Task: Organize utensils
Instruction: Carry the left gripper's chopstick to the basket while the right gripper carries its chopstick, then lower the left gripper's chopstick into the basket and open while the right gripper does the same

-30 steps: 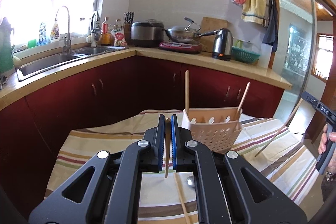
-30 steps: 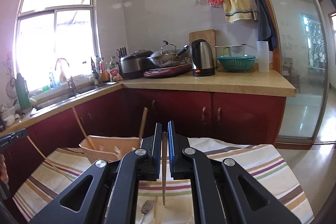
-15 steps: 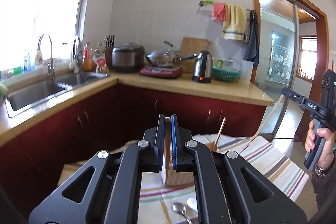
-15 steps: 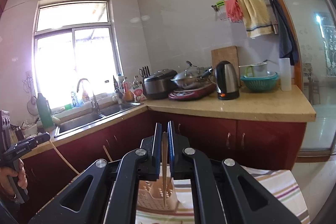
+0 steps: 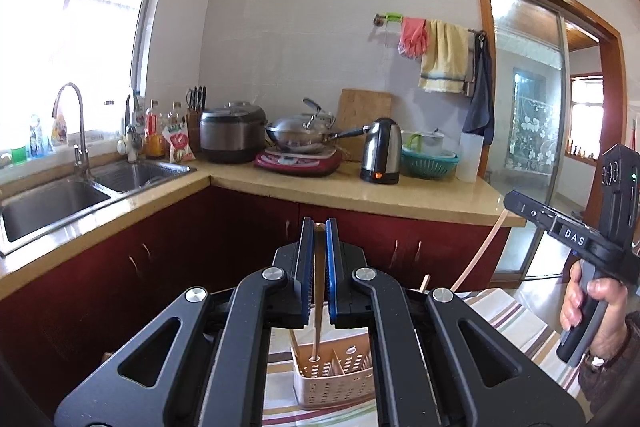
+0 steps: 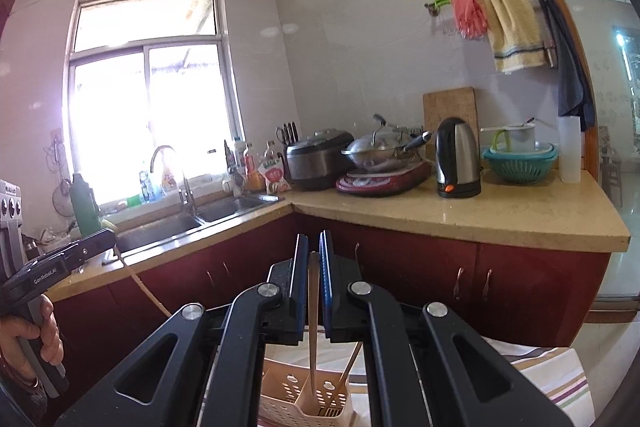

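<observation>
Chopstick [image 5: 317, 307]: pinched upright in the left gripper [image 5: 319, 267] jaws, lower centre of frame, tip over the perforated utensil caddy [image 5: 336, 383]. Second chopstick [image 6: 312, 339]: pinched by the right gripper [image 6: 313, 275] jaws, hanging into the caddy on the striped-cloth bench [image 6: 560, 371].

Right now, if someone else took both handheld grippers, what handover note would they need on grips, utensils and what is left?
Left gripper: jaws shut on a thin wooden chopstick, tip hanging over the beige perforated plastic utensil basket.
Right gripper: jaws shut on a second wooden chopstick, its tip down in the same basket.
Done: one chopstick already leans inside.
Left: lower and release both; other utensils are not in view now.
</observation>
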### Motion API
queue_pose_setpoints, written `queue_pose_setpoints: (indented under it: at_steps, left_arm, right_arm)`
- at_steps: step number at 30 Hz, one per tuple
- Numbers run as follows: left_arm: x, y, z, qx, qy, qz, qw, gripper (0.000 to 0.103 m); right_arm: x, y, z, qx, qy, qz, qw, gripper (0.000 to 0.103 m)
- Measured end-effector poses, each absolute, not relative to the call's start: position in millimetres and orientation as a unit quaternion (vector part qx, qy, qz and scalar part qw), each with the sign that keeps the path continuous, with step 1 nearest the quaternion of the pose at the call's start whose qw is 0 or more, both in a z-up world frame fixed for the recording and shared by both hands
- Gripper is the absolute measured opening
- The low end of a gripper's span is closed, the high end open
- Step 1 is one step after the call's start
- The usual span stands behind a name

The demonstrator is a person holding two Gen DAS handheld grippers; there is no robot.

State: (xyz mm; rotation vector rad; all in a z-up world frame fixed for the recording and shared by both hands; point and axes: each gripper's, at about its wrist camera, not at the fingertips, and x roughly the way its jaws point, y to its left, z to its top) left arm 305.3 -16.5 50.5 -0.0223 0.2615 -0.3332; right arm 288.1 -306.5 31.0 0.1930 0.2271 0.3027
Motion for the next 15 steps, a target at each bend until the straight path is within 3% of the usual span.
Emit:
queue_pose_setpoints:
  at_steps: [15]
  left_arm:
    - [386,-31,-50,-0.037,0.234,-0.154,0.959,0.006]
  right_arm:
    - [351,-290,-50,0.119,0.216,0.161,0.956,0.007]
